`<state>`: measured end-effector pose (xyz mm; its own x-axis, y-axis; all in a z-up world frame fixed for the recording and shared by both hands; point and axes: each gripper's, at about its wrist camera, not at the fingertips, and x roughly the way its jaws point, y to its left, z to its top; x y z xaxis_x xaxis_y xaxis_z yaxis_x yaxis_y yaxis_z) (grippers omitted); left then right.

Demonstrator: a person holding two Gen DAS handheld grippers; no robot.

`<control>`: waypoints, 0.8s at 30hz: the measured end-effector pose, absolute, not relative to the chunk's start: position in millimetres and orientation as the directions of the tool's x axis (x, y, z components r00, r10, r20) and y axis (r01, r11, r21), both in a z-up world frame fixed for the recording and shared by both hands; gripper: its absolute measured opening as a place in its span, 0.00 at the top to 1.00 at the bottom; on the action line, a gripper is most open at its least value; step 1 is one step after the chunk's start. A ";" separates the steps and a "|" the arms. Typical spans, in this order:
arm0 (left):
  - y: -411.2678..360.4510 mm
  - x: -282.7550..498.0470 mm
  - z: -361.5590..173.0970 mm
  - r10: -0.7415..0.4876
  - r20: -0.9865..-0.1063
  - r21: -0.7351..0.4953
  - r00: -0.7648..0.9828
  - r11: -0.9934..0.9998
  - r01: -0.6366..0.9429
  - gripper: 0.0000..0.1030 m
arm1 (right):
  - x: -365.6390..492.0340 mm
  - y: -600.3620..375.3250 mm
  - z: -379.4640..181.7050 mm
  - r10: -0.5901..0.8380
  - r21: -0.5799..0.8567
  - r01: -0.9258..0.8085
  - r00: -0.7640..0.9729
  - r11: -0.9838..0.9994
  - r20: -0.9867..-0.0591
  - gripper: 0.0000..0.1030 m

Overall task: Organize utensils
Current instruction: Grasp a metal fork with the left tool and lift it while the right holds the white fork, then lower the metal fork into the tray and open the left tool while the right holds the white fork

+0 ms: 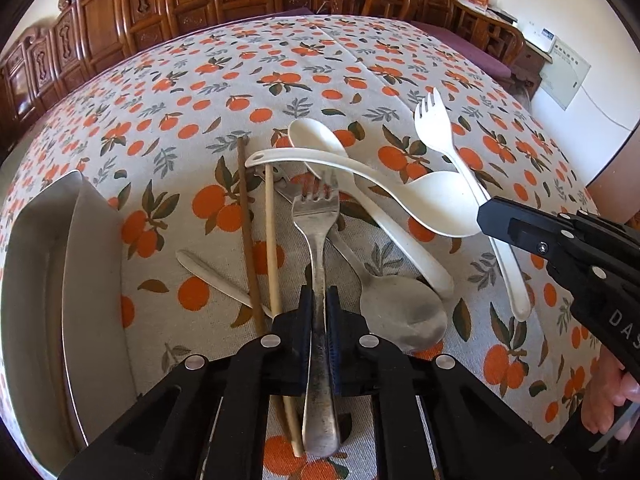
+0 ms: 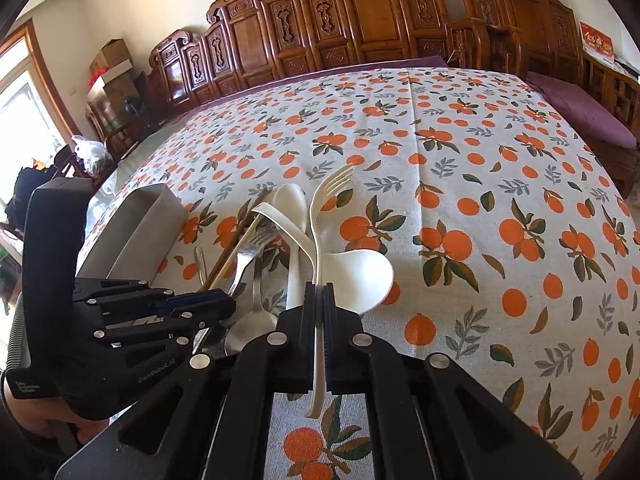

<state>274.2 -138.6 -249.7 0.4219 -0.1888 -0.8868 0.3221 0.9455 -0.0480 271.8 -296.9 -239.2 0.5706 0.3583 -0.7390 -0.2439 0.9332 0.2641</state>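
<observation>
Left wrist view: the left gripper [image 1: 319, 316], low in the centre of the frame, is closed tight on the handle of a metal fork [image 1: 318, 280] whose tines point up the frame over the utensil pile. A metal spoon [image 1: 400, 312] lies just right of it, two chopsticks [image 1: 256, 248] to its left, and a metal tray [image 1: 48, 280] at the left edge. Right wrist view: the right gripper [image 2: 319, 312] is clamped on a white plastic fork [image 2: 320, 216], beside a white ladle [image 2: 356, 276] on the orange-print tablecloth [image 2: 500, 208].
</observation>
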 end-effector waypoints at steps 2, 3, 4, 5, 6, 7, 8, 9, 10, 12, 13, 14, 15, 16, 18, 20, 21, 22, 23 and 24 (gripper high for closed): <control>-137.3 270.7 -247.7 -0.188 -0.883 -0.044 0.429 0.945 0.323 0.94 | 271.9 -296.2 -239.3 0.359 0.264 -0.246 0.571 0.933 -0.738 0.96; -136.9 269.1 -246.0 -0.187 -0.881 -0.041 0.435 0.945 0.324 0.94 | 271.9 -295.4 -239.5 0.361 0.264 -0.248 0.571 0.932 -0.738 0.96; -136.3 267.4 -243.9 -0.188 -0.878 -0.039 0.440 0.945 0.326 0.94 | 272.0 -294.5 -239.4 0.362 0.264 -0.251 0.571 0.931 -0.737 0.96; -135.5 264.6 -240.7 -0.192 -0.875 -0.039 0.445 0.943 0.330 0.94 | 271.9 -293.5 -239.5 0.363 0.262 -0.253 0.570 0.931 -0.737 0.96; -134.9 263.0 -238.6 -0.195 -0.872 -0.040 0.448 0.942 0.332 0.94 | 272.0 -292.6 -239.5 0.364 0.261 -0.256 0.570 0.931 -0.737 0.96; -134.4 261.1 -235.9 -0.197 -0.869 -0.039 0.453 0.942 0.334 0.94 | 271.9 -291.8 -238.9 0.365 0.262 -0.258 0.570 0.930 -0.736 0.96; -133.2 258.6 -232.7 -0.200 -0.866 -0.040 0.458 0.941 0.335 0.94 | 272.0 -291.2 -238.5 0.367 0.262 -0.260 0.570 0.929 -0.735 0.96; -131.9 257.2 -230.6 -0.203 -0.864 -0.043 0.461 0.941 0.335 0.94 | 271.8 -290.5 -238.2 0.368 0.261 -0.262 0.571 0.929 -0.734 0.96; -130.7 255.4 -228.1 -0.207 -0.861 -0.045 0.464 0.941 0.335 0.94 | 271.8 -289.6 -238.2 0.367 0.260 -0.263 0.570 0.929 -0.735 0.96; -128.6 251.7 -223.5 -0.215 -0.856 -0.051 0.470 0.940 0.336 0.94 | 271.3 -288.0 -236.7 0.370 0.260 -0.267 0.570 0.928 -0.733 0.96; -127.6 250.3 -221.4 -0.218 -0.853 -0.053 0.474 0.940 0.337 0.94 | 270.9 -286.7 -235.9 0.372 0.260 -0.271 0.571 0.927 -0.732 0.96; -125.8 247.8 -218.1 -0.221 -0.849 -0.054 0.480 0.940 0.336 0.94 | 270.6 -285.6 -235.3 0.373 0.259 -0.273 0.571 0.926 -0.731 0.96; -124.6 245.7 -215.4 -0.222 -0.845 -0.054 0.487 0.940 0.336 0.94 | 270.3 -284.3 -234.7 0.375 0.260 -0.275 0.571 0.926 -0.731 0.96; -123.1 244.4 -213.1 -0.223 -0.841 -0.052 0.492 0.940 0.336 0.94 | 269.9 -283.1 -233.8 0.378 0.261 -0.278 0.571 0.924 -0.729 0.96; -119.1 241.9 -208.8 -0.222 -0.834 -0.048 0.505 0.941 0.334 0.94 | 268.0 -279.0 -230.9 0.384 0.260 -0.289 0.572 0.921 -0.725 0.96; -112.9 239.9 -204.5 -0.218 -0.827 -0.045 0.518 0.944 0.327 0.94 | 266.0 -274.7 -228.3 0.390 0.260 -0.299 0.573 0.918 -0.721 0.96; -110.6 239.1 -203.6 -0.217 -0.826 -0.045 0.520 0.945 0.323 0.94 | 265.0 -272.7 -227.4 0.392 0.259 -0.302 0.572 0.917 -0.721 0.96; -106.7 238.2 -202.0 -0.215 -0.824 -0.046 0.524 0.947 0.318 0.94 | 264.2 -270.6 -226.5 0.394 0.259 -0.306 0.571 0.916 -0.720 0.96; -102.8 237.3 -200.5 -0.214 -0.823 -0.046 0.527 0.949 0.313 0.94 | 262.9 -268.0 -225.5 0.397 0.259 -0.310 0.571 0.915 -0.718 0.96; -100.2 236.6 -199.5 -0.212 -0.822 -0.046 0.529 0.950 0.310 0.94 | 261.5 -265.3 -225.0 0.398 0.257 -0.314 0.572 0.914 -0.717 0.96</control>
<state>236.6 -100.2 -199.5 0.5290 -0.2122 -0.8217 0.3097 0.9497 -0.0459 261.5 -265.3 -225.0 0.5724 0.3981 -0.7168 -0.3141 0.9140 0.2568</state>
